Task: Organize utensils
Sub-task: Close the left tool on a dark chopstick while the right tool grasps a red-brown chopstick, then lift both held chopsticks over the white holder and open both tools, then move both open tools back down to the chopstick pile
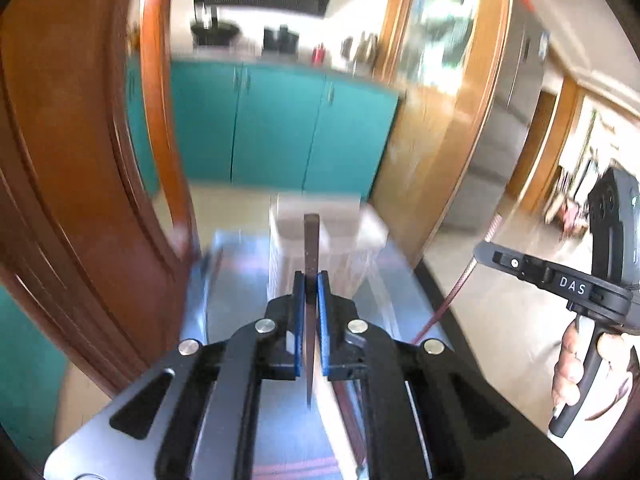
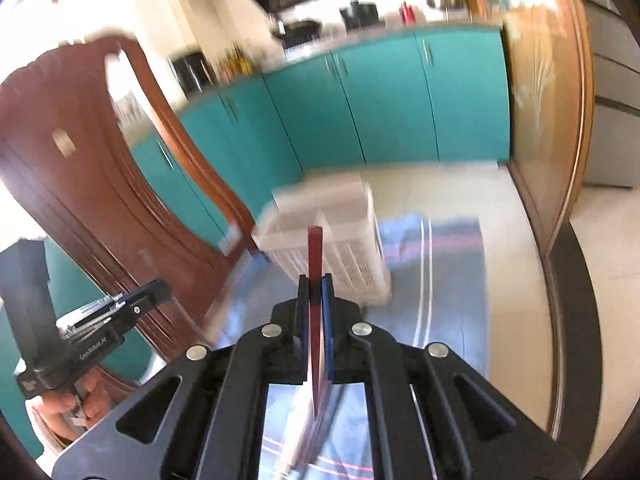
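My left gripper [image 1: 311, 280] is shut on a dark brown utensil handle [image 1: 311, 240] that stands upright between the blue pads, above the table. A white slotted utensil basket [image 1: 320, 236] stands just beyond it, blurred. My right gripper [image 2: 316, 282] is shut on a red utensil handle [image 2: 314, 252], held upright in front of the same white basket [image 2: 340, 248]. The right gripper also shows in the left wrist view [image 1: 580, 280], off to the right. The left gripper shows in the right wrist view [image 2: 120, 304] at lower left.
The basket stands on a table with a blue striped cloth [image 2: 448, 264]. A brown wooden chair back [image 1: 80, 200] rises at the left. Teal kitchen cabinets [image 2: 380, 100] and a wooden door frame [image 2: 552, 120] lie beyond. Both views are motion-blurred.
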`<state>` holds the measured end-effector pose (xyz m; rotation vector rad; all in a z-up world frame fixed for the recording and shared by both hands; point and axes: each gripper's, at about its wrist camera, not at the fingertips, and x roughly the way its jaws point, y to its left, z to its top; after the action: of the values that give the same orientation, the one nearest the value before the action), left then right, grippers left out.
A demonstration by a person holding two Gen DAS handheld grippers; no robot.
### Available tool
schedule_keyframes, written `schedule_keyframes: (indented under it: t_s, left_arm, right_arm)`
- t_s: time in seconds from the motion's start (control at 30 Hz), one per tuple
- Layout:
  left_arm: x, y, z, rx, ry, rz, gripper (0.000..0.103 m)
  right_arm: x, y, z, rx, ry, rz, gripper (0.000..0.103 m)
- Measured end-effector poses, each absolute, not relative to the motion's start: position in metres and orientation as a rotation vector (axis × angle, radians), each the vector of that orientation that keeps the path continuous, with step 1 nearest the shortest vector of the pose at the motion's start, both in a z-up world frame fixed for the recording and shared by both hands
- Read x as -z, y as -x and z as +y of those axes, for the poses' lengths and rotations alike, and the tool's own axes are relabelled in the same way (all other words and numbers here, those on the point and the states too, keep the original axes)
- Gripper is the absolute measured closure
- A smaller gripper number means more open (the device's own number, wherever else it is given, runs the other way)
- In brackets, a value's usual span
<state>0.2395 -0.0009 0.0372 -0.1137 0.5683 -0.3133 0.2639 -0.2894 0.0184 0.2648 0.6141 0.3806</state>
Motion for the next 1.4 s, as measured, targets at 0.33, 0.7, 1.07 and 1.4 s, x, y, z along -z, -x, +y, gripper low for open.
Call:
schedule_keyframes:
  t_s: [0.33,0.7,1.07,1.4]
  left_arm:
    - [-0.099,-0.301,0.016,0.165,0.301,0.253,0.096]
    - [-0.020,-0.392,-0.020,0.103,0.184,0.436,0.096]
    - [-0.010,-0.335,0.008,0.140,0.222,0.414,0.070]
    - [0.053,-0.310,-0.025,0.299,0.097,0.672,0.082]
  right_arm:
    - [-0.074,-0.295,-0.301,-0.216,-0.330,0.182,0.096]
    - [0.010,-0.367,-0.269,-0.133,-0.141,0.404,0.096]
    - [-0.011,-0.295,-0.293,-0.072,-0.086,0.262,0.038]
    - [0.091,-0.320,-0.291,-0.114,-0.089,0.636,0.041]
